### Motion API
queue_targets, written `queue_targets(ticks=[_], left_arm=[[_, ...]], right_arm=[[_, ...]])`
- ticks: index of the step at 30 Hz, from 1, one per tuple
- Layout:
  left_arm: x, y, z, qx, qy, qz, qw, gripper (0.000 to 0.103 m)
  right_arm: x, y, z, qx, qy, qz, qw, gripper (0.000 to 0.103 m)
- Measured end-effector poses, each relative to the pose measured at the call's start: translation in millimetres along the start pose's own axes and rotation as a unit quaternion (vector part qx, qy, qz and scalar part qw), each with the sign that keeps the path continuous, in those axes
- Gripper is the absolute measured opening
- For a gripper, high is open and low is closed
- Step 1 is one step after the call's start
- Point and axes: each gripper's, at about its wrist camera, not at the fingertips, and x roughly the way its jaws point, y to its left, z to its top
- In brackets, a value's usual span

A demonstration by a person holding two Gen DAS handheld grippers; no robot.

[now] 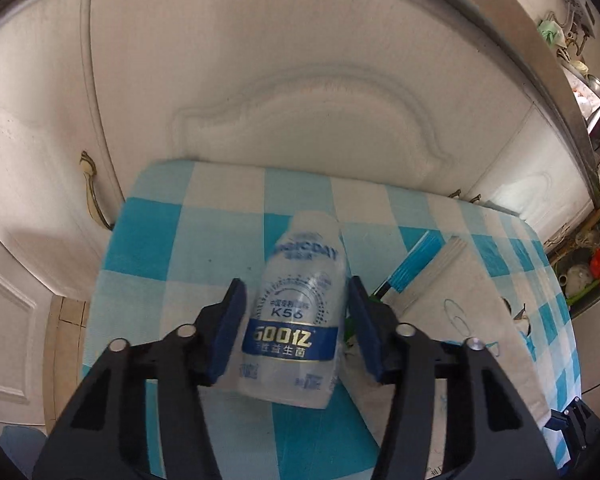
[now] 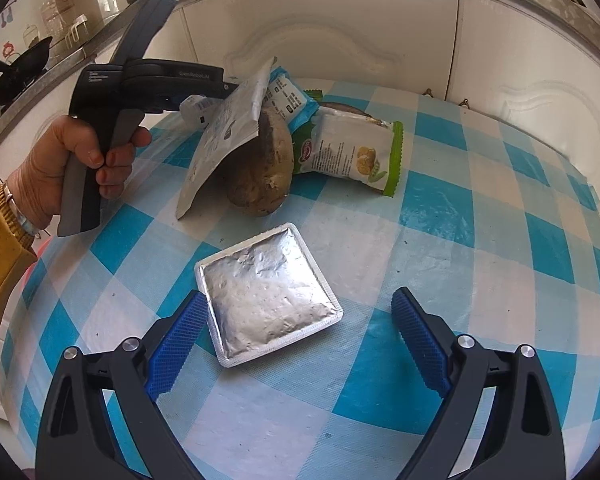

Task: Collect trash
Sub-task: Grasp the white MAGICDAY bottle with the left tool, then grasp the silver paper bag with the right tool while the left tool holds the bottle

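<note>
From my left wrist cam, the left gripper (image 1: pixel 296 332) has a clear plastic bottle (image 1: pixel 298 320) between its blue pads (image 1: pixel 229 330). The pad at 9 o'clock looks pressed against the bottle's side, the one at 3 o'clock sits right at the label edge, so I'd call it clamped on the bottle. The bottle's neck points toward 12 o'clock, above the blue-and-white checked tablecloth (image 1: pixel 160 248). At roughly 2 o'clock from it lies a white pouch (image 1: pixel 460 304) with a blue strip along its top.

On the right wrist cam, the right gripper (image 2: pixel 300 344) is spread wide and holding nothing. A silver foil packet (image 2: pixel 266 294) lies flat on the cloth between the fingers, nearer the 9 o'clock pad, which is touching or just beside its corner; the other pad is well apart from it.

Up at 11 o'clock I can see my left hand (image 2: pixel 72 164) on the other gripper's handle. Near 12 o'clock a potato (image 2: pixel 262 168) has a white pouch leaning on it, with a green-edged snack wrapper (image 2: pixel 352 152) just beside it at 1 o'clock.
</note>
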Motion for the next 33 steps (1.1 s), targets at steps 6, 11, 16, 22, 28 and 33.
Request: queue_targets(ticks=[6, 11, 16, 22, 28, 33], left_arm=[[1, -6, -6, -0.004, -0.004, 0.001, 1.0, 0.043], [-5, -12, -16, -0.012, -0.008, 0.001, 0.9999, 0.043], [-15, -24, -30, 0.0, -0.005, -0.005, 1.0, 0.043], [-30, -35, -49, -0.004, -0.012, -0.008, 0.9999, 0.043], [-42, -48, -67, 0.001, -0.012, -0.017, 0.9998, 0.043], [-44, -60, -76, 0.01, -0.008, -0.018, 0.9997, 0.043]], right_arm=[[-1, 2, -1, -0.017, -0.004, -0.021, 1.0, 0.073], [-1, 2, -2, -0.023, -0.007, -0.033, 0.999, 0.065], [-1, -6, 0, -0.005, -0.012, -0.021, 1.0, 0.062], [-1, -17, 2, 0.025, -0.016, 0.016, 0.999, 0.079], [-3, -24, 0, 0.05, -0.022, 0.029, 0.998, 0.081], [-7, -34, -1, 0.071, -0.032, 0.027, 0.997, 0.063]])
